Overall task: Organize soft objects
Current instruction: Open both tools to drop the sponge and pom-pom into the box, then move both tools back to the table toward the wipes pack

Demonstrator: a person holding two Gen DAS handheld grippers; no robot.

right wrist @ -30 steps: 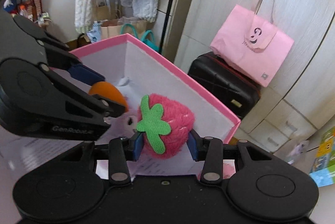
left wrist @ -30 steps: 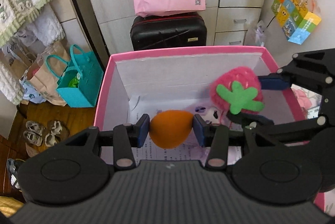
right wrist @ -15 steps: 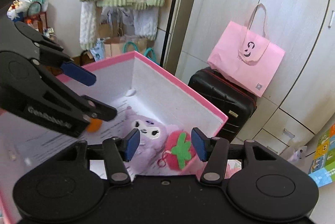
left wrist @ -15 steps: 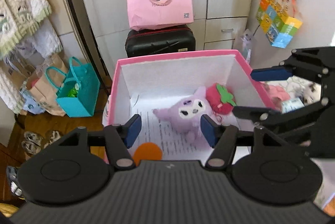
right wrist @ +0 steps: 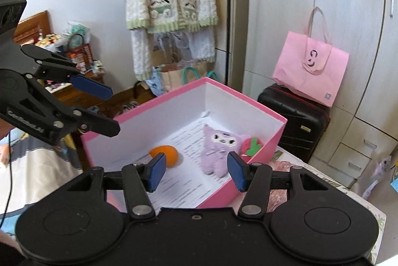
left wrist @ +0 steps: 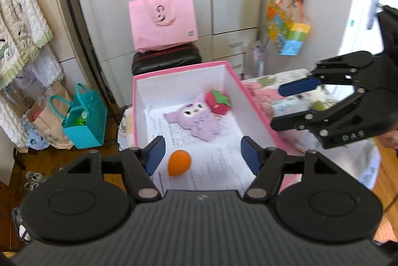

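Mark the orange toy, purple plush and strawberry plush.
orange toy (left wrist: 179, 163), left wrist view, middle of body.
purple plush (left wrist: 196, 118), left wrist view, its belly.
strawberry plush (right wrist: 251, 146), right wrist view, green leaf.

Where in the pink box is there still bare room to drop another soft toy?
In the pink box, the printed paper lining is bare along the near right side, between the orange toy and the right wall. The far right corner is crowded: the purple plush lies touching the strawberry.

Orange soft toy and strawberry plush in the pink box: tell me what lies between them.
The purple plush lies between the orange soft toy and the strawberry plush, on the printed paper lining the pink box; both wrist views show it.
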